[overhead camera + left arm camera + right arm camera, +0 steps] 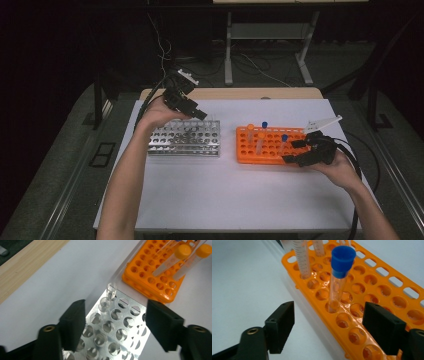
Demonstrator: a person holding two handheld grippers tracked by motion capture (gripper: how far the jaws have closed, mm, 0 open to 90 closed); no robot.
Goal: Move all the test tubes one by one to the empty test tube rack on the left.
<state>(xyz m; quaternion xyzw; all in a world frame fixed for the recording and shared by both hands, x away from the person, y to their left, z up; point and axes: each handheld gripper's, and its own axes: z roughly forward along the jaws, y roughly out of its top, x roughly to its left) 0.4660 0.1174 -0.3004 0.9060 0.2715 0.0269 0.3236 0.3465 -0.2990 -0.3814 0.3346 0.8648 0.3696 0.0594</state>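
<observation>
White table top (pixel 225 195) on a wooden bench, dark room behind, cables on the floor.

High view: two racks side by side. Metal rack (pixel 185 138) left, orange rack (pixel 267 146) right of it, a gap between them. Left gripper (pixel 192 111) held over the far edge of the metal rack, jaws apart, nothing between them. Right gripper (pixel 295 151) at the right end of the orange rack, jaws spread, holding nothing.

Left gripper view adds what the high view cannot resolve: one clear uncapped tube (pixel 110 293) standing in a corner hole of the metal rack (pixel 112 332), ahead of the open jaws and clear of both. Two orange-capped tubes (pixel 182 252) lean in the orange rack (pixel 150 275) beyond; their lower ends are hidden in the holes.

Right gripper view: blue-capped tube (pixel 340 270) upright in the orange rack (pixel 374 290) near its front edge, centred ahead of the open jaws, not touched. Tubes behind it are cut off by the top edge; caps not visible.

Count, high view, orange rack: 2 orange caps, 2 blue caps (pixel 264 125). Metal rack: 1 clear tube. Any further tubes: cannot tell, glare on the metal.
</observation>
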